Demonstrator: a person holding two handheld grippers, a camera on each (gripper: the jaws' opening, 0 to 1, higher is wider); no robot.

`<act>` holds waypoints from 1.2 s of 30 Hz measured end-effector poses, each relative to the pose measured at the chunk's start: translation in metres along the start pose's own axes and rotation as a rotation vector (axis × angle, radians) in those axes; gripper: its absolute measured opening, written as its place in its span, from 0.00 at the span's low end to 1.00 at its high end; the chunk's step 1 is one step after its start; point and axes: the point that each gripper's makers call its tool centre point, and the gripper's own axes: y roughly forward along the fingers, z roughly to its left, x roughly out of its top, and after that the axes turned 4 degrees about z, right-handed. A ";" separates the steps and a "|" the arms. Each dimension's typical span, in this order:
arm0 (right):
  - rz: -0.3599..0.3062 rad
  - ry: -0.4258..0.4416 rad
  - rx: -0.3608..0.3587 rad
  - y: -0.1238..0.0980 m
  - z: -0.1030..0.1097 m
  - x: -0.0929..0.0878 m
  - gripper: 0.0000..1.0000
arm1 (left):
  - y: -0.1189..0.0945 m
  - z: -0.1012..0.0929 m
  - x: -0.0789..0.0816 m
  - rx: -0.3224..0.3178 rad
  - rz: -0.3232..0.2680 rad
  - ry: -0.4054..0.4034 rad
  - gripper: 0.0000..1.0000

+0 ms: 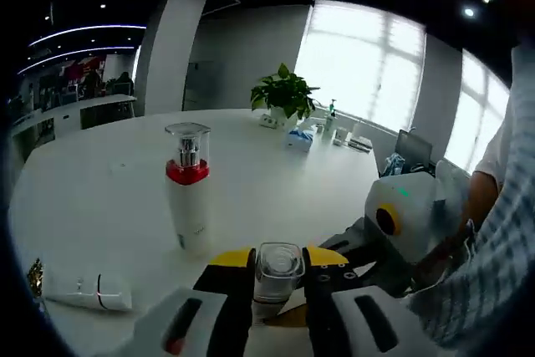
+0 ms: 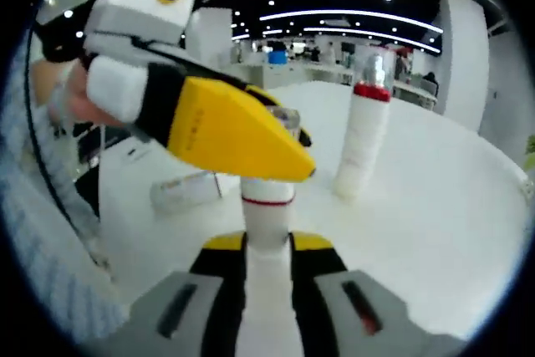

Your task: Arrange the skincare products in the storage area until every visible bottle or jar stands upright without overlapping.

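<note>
Clear-capped and white-bodied, a pump bottle (image 1: 277, 272) sits pinched between the jaws of the left tool (image 1: 278, 283), which grasps it just under the cap. In the right gripper view the same bottle (image 2: 268, 206) rises straight up between the jaws of the right tool (image 2: 268, 250), clenched on its body, while the left tool (image 2: 238, 135) crosses over its top. So both tools hold one bottle, its long axis upright, above the white worktop (image 1: 267, 173). A second pump bottle with a red collar (image 1: 188, 194) already stands upright just beyond. A white tube (image 1: 88, 290) lies flat on the worktop, to the left in the left gripper view, and likely needs standing next.
</note>
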 end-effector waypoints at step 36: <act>0.081 -0.019 -0.134 0.006 -0.055 -0.007 0.19 | -0.004 0.017 -0.048 -0.026 0.122 0.063 0.34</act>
